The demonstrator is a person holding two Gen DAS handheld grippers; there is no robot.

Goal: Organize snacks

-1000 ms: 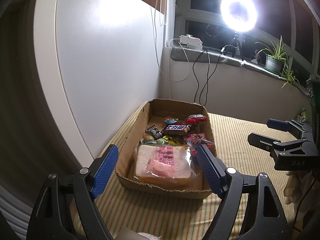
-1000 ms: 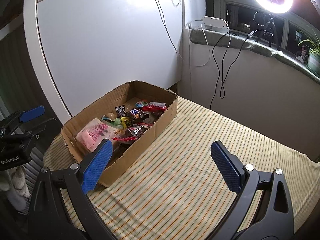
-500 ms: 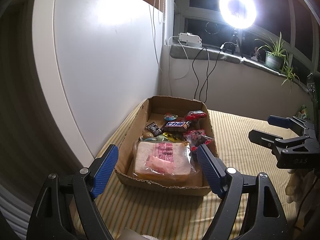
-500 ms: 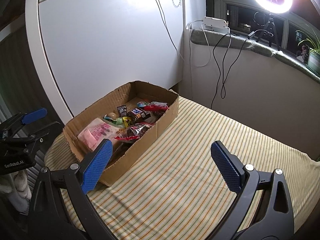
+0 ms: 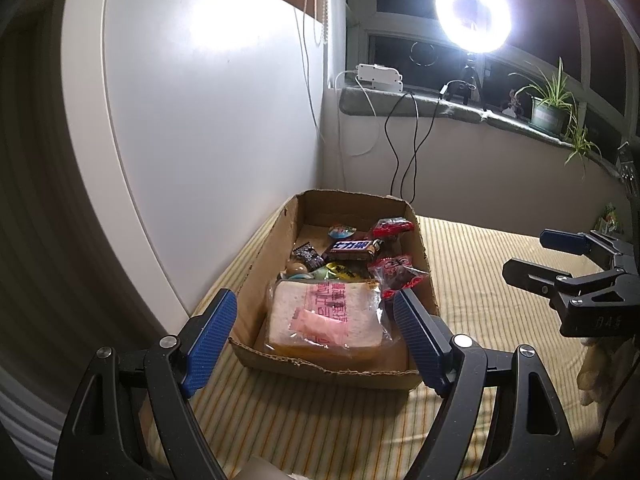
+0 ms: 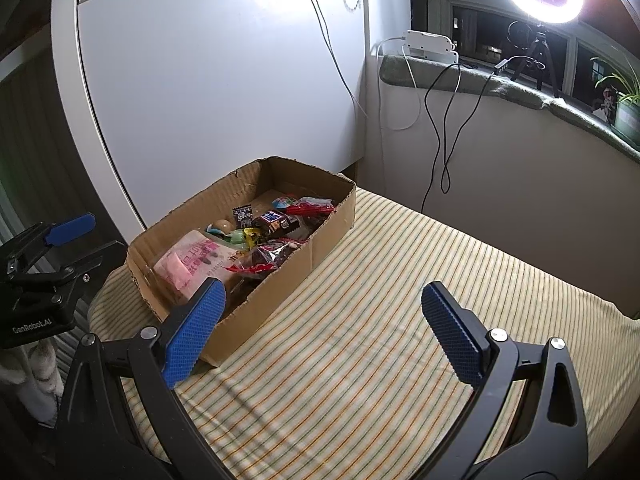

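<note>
The left gripper (image 5: 314,338) hangs with its jaws spread wide and empty, framing the near end of the cardboard box (image 5: 328,368). The right gripper (image 6: 320,330) is likewise wide and empty, over the striped cloth (image 6: 380,360) to the right of the box. Inside the box, a bagged bread slice (image 5: 326,318) lies nearest, with a chocolate bar (image 5: 352,249) and red-wrapped snacks (image 5: 396,274) farther back. A ring light (image 5: 473,16) glares on the far windowsill.

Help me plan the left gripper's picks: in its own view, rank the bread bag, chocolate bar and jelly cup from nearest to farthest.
From the left gripper:
1. Bread bag, at the box's near end.
2. Chocolate bar, mid-box.
3. Jelly cup, toward the far end, left of centre.
</note>
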